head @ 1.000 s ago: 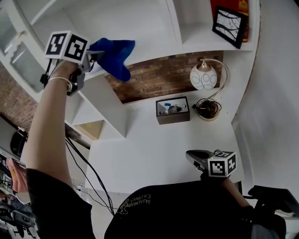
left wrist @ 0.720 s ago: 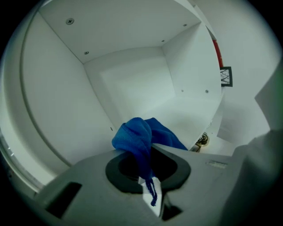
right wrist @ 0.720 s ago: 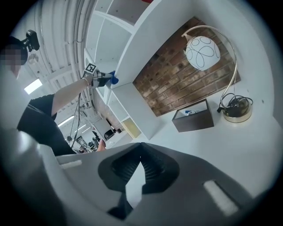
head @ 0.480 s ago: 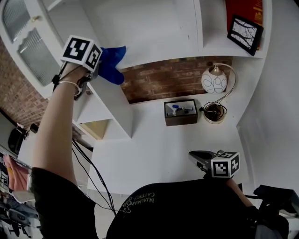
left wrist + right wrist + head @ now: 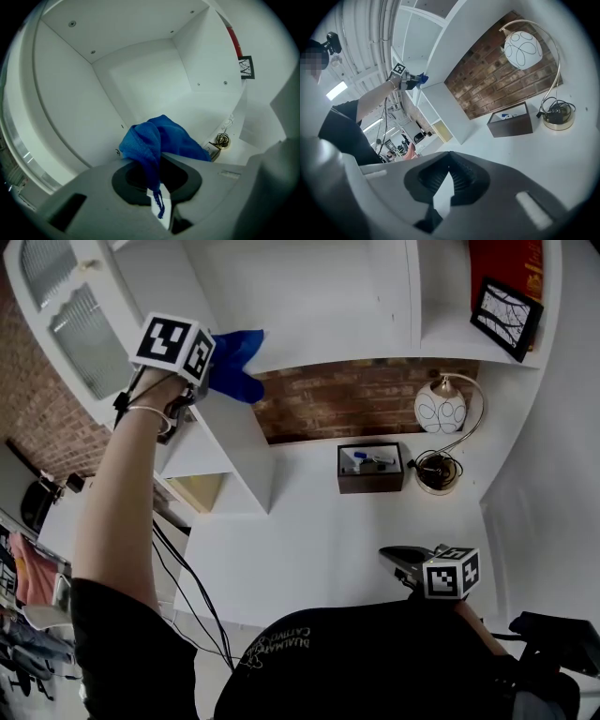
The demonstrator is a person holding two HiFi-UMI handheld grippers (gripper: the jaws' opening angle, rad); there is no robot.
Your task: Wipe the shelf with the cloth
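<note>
1. Reaching up at the left of the head view, the left gripper (image 5: 204,379) is held on a bare, raised arm against the white shelf (image 5: 319,334); its jaws are clamped on a blue cloth (image 5: 234,367).
2. The left gripper view shows a bunched fold of the cloth nipped between the two jaws; a loose thread hangs down below the pinch; the rest of the cloth swells out past the jaw tips.
3. The cloth sits at the front left corner of an open compartment, over the edge of the lower board; whether it presses on the board cannot be told.
4. That compartment is white on all its walls, with small screw heads in the top and side panels.
5. The right gripper (image 5: 398,557) is low, close to the person's body, above the white desk (image 5: 309,540); its jaw tips are pressed together with nothing between them.
6. A dark box (image 5: 371,468) stands on the desk against the brick wall (image 5: 347,399); a lamp (image 5: 439,409) with a white globe stands just beside the box, on its right; a cable is coiled round the lamp's base.
7. A framed picture (image 5: 506,315) leans in the compartment at the upper right, with something red behind it.
8. A cabinet door (image 5: 66,315) with glass panes stands to the left of the raised arm.
</note>
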